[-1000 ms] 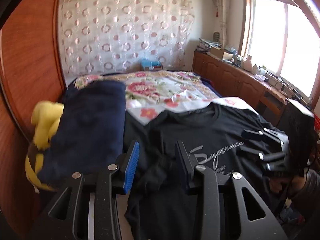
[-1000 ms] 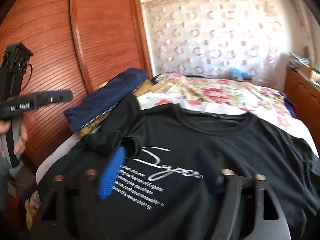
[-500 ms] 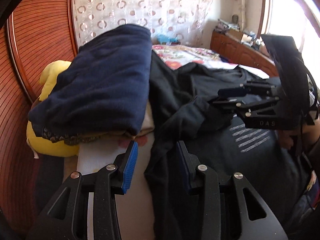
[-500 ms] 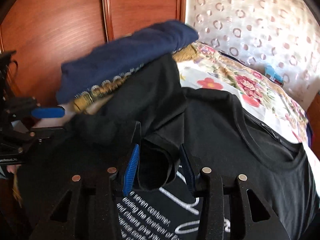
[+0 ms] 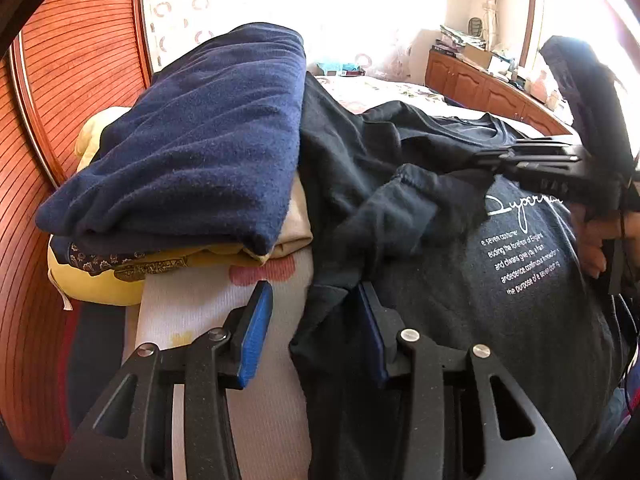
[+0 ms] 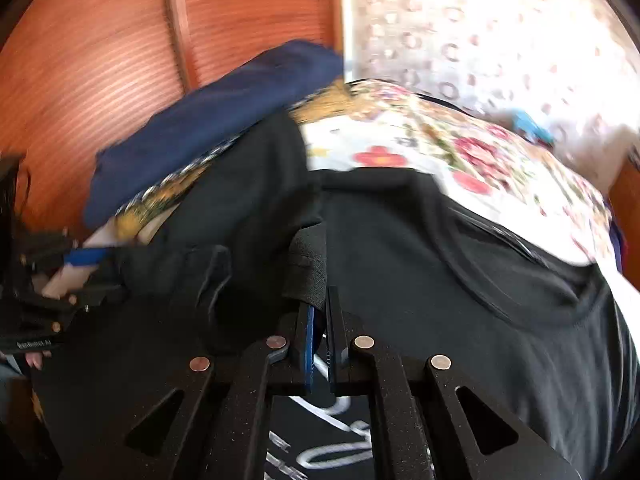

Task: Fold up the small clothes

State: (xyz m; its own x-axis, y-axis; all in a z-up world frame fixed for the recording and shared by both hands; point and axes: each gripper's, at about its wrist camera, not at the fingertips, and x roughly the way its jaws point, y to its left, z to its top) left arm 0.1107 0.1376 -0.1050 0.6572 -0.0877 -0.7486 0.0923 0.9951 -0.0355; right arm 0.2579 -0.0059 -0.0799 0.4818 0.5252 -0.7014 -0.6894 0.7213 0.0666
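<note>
floral bedspread [image 6: 460,160] | soft black T-shirt [image 5: 500,320] | right gripper [image 6: 318,340] fingers clenched on sleeve hem | left gripper [image 5: 312,328] fingers released

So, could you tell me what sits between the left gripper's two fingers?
In the left wrist view, the black T-shirt's edge and bare bedsheet lie between the left gripper's fingers.

Daylight blown out at the window [image 5: 580,20], right view motion-blurred, fisheye-curved edges, dark corners

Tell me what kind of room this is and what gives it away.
Most likely a home bedroom. A bed with a floral bedspread fills the middle, a patterned curtain hangs behind it, and a wooden sideboard cluttered with household items runs under the window.
</note>
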